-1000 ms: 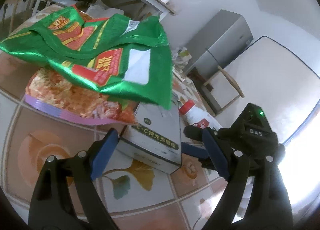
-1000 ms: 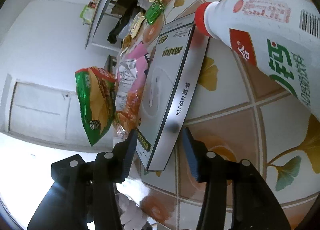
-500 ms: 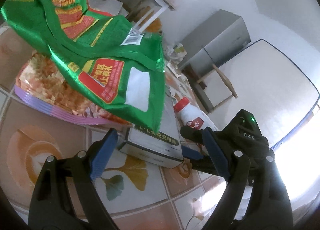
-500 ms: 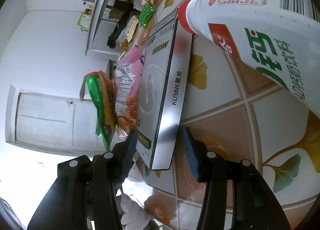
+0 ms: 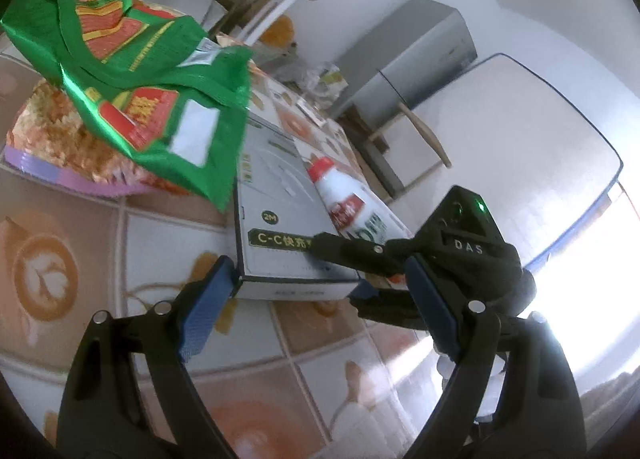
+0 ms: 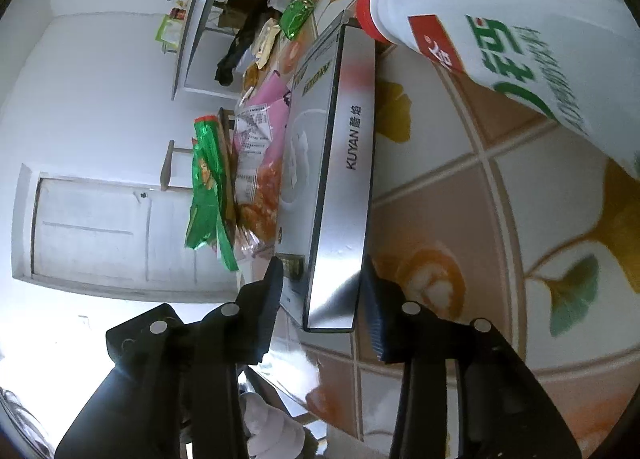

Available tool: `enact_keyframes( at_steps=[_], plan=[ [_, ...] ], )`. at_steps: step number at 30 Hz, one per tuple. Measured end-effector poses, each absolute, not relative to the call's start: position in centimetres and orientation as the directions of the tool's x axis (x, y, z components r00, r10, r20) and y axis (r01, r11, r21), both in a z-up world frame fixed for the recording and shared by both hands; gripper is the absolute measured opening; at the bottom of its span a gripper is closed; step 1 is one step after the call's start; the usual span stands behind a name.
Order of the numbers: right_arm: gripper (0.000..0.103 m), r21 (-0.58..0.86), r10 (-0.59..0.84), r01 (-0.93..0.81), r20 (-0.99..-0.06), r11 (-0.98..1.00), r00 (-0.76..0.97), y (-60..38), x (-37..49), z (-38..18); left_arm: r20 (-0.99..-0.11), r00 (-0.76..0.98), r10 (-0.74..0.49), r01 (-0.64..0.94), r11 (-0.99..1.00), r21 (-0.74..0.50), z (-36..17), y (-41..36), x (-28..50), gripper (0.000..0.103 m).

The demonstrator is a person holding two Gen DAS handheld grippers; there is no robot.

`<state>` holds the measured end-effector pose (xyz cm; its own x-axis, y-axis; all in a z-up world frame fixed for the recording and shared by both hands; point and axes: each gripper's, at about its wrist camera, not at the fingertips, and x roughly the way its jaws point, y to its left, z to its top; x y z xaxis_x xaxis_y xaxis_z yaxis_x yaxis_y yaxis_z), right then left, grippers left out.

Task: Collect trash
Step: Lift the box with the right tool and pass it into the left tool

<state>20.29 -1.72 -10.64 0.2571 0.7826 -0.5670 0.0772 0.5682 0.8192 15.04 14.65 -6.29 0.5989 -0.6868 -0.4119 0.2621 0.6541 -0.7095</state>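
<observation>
Left wrist view
- Left gripper (image 5: pixel 316 307): its jaws stand wide apart and hold nothing; the near end of the flat box (image 5: pixel 280 227) lies between and just beyond its blue pads.
- Right gripper (image 5: pixel 352 271): it comes in from the right and straddles the near right corner of the box, one finger above and one below.
- Green bag (image 5: pixel 132 87): an empty snack wrapper that hangs over the far left part of the box, above an orange snack pack (image 5: pixel 60 139).
- Bottle (image 5: pixel 352 211): white with a red cap, it lies on its side just beside the right edge of the box.
- Free room: bare tiled tabletop (image 5: pixel 80 259) lies to the left of the box and in front of it.

Right wrist view
- Right gripper (image 6: pixel 320 299): its jaws have just been closing and the corner of the box (image 6: pixel 344 179) is between them. The pads look to be touching both faces.
- Long axis: the box runs straight away from this gripper, and its far end reaches the red cap of the bottle (image 6: pixel 520 39).
- Nearer hand: the right one is my judgement, as it is already on the box.
- Edges: the bottle is close on the right and the wrappers on the left, so I think that pulling back towards the gripper is the freest way.
- Person: a white glove (image 6: pixel 272 431) shows below the gripper.
</observation>
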Motion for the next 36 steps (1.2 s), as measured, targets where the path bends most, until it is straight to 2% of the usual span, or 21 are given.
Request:
enact_keyframes(
  at_steps=[13, 22, 26, 36],
  plan=[
    [0.035, 0.798, 0.777, 0.03, -0.594, 0.602, 0.209, -2.4, 15.2, -9.0, -0.417, 0.514, -0.749, 0.306, 0.615, -0.727, -5.0, 14.0, 9.9, 0.082],
    [0.036, 0.747, 0.731, 0.015, -0.654, 0.664, 0.193, -2.2, 12.7, -9.2, -0.485, 0.534, -0.693, 0.273, 0.684, -0.676, -4.7, 14.6, 8.6, 0.084],
    [0.049, 0.698, 0.68, -0.009, -0.693, 0.716, 0.238, -3.3, 12.3, -8.1, -0.496, 0.562, -0.662, 0.243, 0.705, -0.666, -4.8, 15.8, 8.5, 0.084],
    [0.055, 0.643, 0.629, -0.072, -0.71, 0.762, 0.316, -4.9, 11.7, -5.8, -0.522, 0.581, -0.624, 0.222, 0.739, -0.636, -4.6, 16.2, 8.6, 0.084]
  ],
)
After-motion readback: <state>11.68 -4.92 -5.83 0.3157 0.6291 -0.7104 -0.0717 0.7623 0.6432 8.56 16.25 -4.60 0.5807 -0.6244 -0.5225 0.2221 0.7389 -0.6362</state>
